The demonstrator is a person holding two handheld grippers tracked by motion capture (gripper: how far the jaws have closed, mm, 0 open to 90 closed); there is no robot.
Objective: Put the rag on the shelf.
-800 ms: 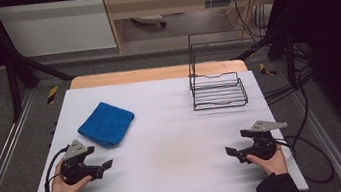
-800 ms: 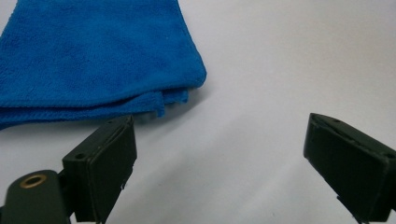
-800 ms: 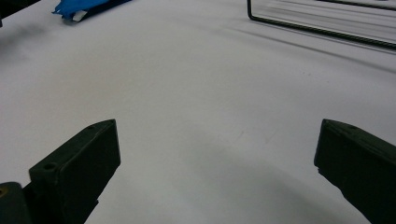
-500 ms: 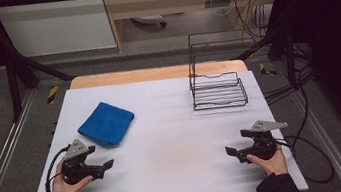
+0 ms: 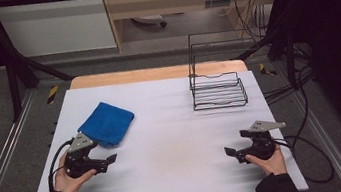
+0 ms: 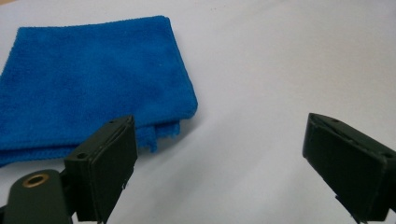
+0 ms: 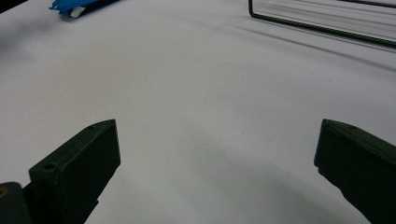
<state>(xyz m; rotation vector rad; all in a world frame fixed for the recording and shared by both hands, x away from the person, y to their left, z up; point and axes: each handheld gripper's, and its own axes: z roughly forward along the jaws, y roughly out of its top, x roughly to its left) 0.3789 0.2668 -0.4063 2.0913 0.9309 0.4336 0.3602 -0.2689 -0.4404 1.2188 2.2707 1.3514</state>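
Risk is building at the left hand-held gripper (image 6: 224, 163), sitting spread just beside the folded blue terry cloth (image 6: 88, 84) on the white desk (image 5: 175, 141), since pinching one layer could be unfolding it, while the right hand-held gripper (image 7: 217, 172) is waiting spread, empty.

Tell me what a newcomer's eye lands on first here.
The blue cloth, folded, lies on the white table at its left, just ahead of the open left gripper. A black wire rack stands at the far right. The right gripper, also open, rests near the right front edge.
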